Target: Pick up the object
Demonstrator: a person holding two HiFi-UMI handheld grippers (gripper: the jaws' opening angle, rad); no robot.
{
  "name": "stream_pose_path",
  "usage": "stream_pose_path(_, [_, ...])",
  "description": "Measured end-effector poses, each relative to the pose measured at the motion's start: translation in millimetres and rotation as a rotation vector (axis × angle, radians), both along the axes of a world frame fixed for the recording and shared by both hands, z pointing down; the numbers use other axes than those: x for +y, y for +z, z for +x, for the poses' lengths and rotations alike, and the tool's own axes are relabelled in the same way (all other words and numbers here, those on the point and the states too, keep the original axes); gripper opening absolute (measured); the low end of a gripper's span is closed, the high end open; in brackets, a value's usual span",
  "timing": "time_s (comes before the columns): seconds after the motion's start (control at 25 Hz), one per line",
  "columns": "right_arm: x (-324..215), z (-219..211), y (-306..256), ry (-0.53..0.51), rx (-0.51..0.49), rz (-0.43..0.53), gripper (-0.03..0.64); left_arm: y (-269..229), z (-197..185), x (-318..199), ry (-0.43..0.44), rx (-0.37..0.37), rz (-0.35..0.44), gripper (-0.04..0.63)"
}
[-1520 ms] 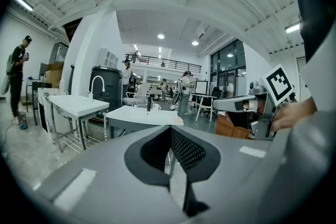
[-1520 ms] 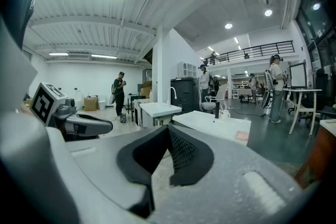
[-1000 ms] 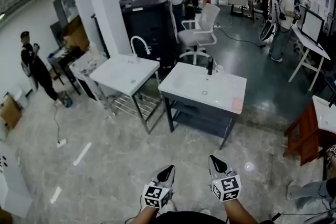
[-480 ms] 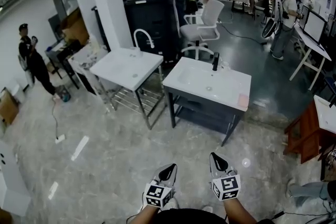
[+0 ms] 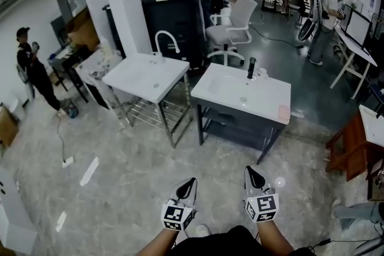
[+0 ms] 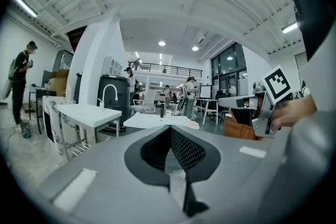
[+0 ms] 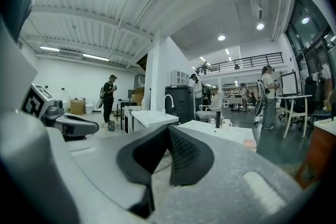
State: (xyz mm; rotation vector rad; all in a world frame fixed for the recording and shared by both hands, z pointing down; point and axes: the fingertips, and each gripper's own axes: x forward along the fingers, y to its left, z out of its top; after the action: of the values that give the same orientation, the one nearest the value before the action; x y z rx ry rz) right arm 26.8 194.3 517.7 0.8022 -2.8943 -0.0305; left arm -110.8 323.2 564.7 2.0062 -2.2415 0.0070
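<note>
My left gripper (image 5: 191,181) and right gripper (image 5: 252,169) are held side by side low in the head view, over the marble floor, both pointing at the sinks ahead. In the left gripper view the left gripper (image 6: 169,127) has its jaws together with nothing between them. The right gripper (image 7: 167,127) is likewise shut and empty. Ahead stands a dark-framed sink table (image 5: 237,123) with a white top. On it are a black faucet (image 5: 251,67), a white cup (image 5: 262,73) and a small pink pad (image 5: 283,112) at its right front corner. Neither gripper is near them.
A second white sink table (image 5: 147,77) with a white curved faucet (image 5: 165,39) stands to the left. Behind are a black cabinet (image 5: 171,18) and a white office chair (image 5: 231,30). A brown wooden stand (image 5: 351,150) is at right. People stand at the left wall and in the back.
The whole view has advanced toward the sink tables, which now look nearer and larger. Both grippers have been carried forward together, still shut and side by side.
</note>
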Motion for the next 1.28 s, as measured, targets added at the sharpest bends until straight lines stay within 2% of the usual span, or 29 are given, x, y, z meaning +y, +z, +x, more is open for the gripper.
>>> stream_pose_path(0.24, [-6.1, -18.6, -11.7, -0.001, -0.009, 0.043, 0.002, -11.8, -17.3, -14.7, 0.023, -0.024, 0.028, 0.018])
stream_pose_path(0.56, [-47.0, -28.9, -3.9, -0.016, 0.01, 0.019, 0.002, -17.9, -34.1, -60.3, 0.02, -0.031, 0.021, 0.018])
stream_pose_path(0.8, [-91.9, -28.8, -2.9, -0.019, -0.008, -0.023, 0.002, -16.7, -38.7, -109.2, 0.027, -0.029, 0.004, 0.018])
stream_pose_path(1.28, [-193.1, -8.0, -2.7, 0.024, -0.038, -0.064, 0.003, -9.8, -21.6, -214.5, 0.069, -0.016, -0.023, 0.018])
